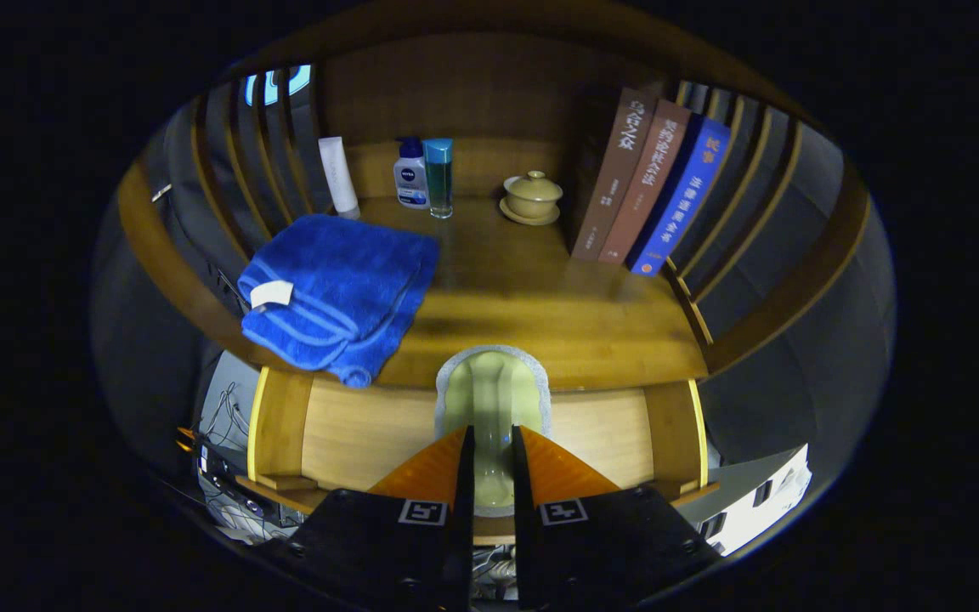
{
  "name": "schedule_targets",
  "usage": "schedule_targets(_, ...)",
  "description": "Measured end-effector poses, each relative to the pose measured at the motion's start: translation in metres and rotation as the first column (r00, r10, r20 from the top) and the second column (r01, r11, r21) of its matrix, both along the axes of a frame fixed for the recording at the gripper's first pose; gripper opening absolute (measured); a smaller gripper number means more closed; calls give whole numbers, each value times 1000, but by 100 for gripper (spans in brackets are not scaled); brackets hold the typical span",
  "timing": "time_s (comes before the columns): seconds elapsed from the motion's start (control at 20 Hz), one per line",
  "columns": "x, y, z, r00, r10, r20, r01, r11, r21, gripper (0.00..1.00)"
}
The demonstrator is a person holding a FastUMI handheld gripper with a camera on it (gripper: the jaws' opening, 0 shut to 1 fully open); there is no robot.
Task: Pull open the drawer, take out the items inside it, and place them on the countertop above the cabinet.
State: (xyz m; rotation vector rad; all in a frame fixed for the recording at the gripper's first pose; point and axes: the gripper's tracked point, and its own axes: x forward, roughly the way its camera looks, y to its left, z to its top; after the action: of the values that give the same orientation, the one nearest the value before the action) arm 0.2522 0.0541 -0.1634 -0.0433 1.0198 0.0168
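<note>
1. A pale green cloth (pixel 491 399) with a grey stitched edge hangs between the two fingers of the gripper (pixel 489 438); the fingers stand close together and pinch its lower part, so the tool is narrow and holding the cloth.
2. The cloth is lifted to the front edge of the countertop (pixel 540 323), its top overlapping the wood (likely being carried up for setting down there).
3. Below it sits the drawer (pixel 353 429), its light wooden front showing on either side of the fingers; whether anything remains inside cannot be told.
4. A folded blue towel (pixel 336 289) lies on the countertop's near left corner, overhanging the edge slightly.
5. Farther back stand a white tube (pixel 338 174), a lotion bottle (pixel 410 174) and a clear teal-capped bottle (pixel 438 177), close together.
6. A lidded tea bowl (pixel 532 197) rests beside three leaning books (pixel 647 183), leaving bare wood ahead of the cloth.
</note>
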Motion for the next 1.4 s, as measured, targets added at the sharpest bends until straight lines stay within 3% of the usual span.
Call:
schedule_targets(0.3,91,9,-21,1000,18,-6,-18,999,30,25)
schedule_targets(0.75,120,14,-54,999,12,-43,-8,995,96,27)
schedule_targets(0.8,118,19,-56,998,29,-48,-24,993,113,31)
schedule_targets(1.05,111,18,-47,996,77,-43,-74,995,67,100)
schedule_targets(1.4,85,8,-20,996,30,84,-37,995,87,100)
